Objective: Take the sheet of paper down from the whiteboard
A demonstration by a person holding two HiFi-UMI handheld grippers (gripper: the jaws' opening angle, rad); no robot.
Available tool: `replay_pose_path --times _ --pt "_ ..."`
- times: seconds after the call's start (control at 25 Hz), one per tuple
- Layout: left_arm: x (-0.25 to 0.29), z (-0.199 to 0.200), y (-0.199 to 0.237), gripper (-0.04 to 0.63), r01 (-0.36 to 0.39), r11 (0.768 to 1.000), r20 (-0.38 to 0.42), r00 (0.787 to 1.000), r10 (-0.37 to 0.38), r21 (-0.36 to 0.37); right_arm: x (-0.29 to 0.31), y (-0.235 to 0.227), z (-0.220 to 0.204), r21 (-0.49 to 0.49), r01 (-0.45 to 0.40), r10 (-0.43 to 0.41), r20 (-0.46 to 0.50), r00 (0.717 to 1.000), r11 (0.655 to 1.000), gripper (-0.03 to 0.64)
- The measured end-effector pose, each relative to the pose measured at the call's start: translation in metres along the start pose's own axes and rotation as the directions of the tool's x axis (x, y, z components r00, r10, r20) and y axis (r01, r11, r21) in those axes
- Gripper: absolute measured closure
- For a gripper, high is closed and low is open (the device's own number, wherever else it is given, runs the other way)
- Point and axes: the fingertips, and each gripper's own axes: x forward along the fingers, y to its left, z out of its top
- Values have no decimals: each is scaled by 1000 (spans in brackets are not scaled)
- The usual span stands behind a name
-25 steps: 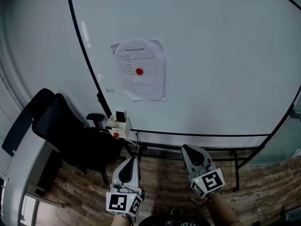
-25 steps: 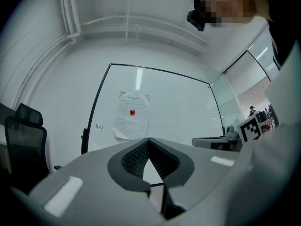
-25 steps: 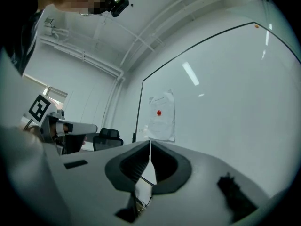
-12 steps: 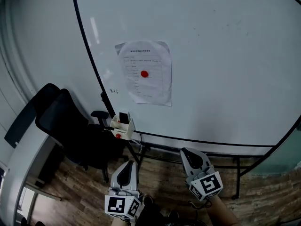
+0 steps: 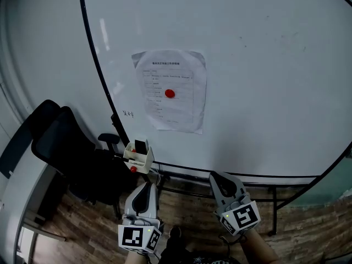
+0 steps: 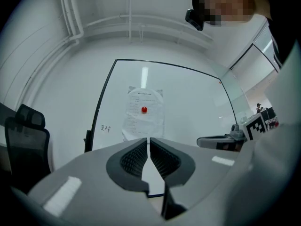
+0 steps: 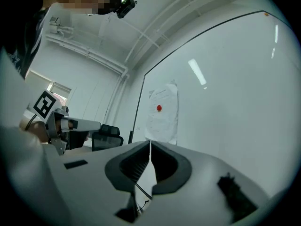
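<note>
Grey jaws held low under the whiteboard (image 5: 264, 65); paper not yet touched.
Left gripper (image 5: 147, 186): jaws have just been opening to a narrow slit, with nothing between them. Right gripper (image 5: 215, 176): jaws shut tip to tip, empty. Both sit below the whiteboard's bottom edge and aim at it, well apart from the sheet of paper (image 5: 181, 111). The sheet hangs flat on the whiteboard's left part, pinned by a red magnet (image 5: 169, 93) at its middle. Judged: approach stage, and the magnet must release before the sheet comes free.

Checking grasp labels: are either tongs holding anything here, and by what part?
Nothing held: the left tongs, just eased slightly open, and the shut right tongs are empty.
</note>
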Motion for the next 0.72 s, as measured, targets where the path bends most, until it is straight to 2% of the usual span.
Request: replay_pose_path --times 0.16,0.44,0.72 --pt "35 7 17 569 29 1000 22 999 -29 13 31 -7 13 -67 14 -13 20 1000 998 600" --pt "91 35 53 565 53 994 68 996 -60 96 85 -20 53 -139 60 -44 117 992 988 597" --pt "135 78 91 537 74 991 142 986 -89 108 139 -13 100 -276 94 -51 158 986 957 535"
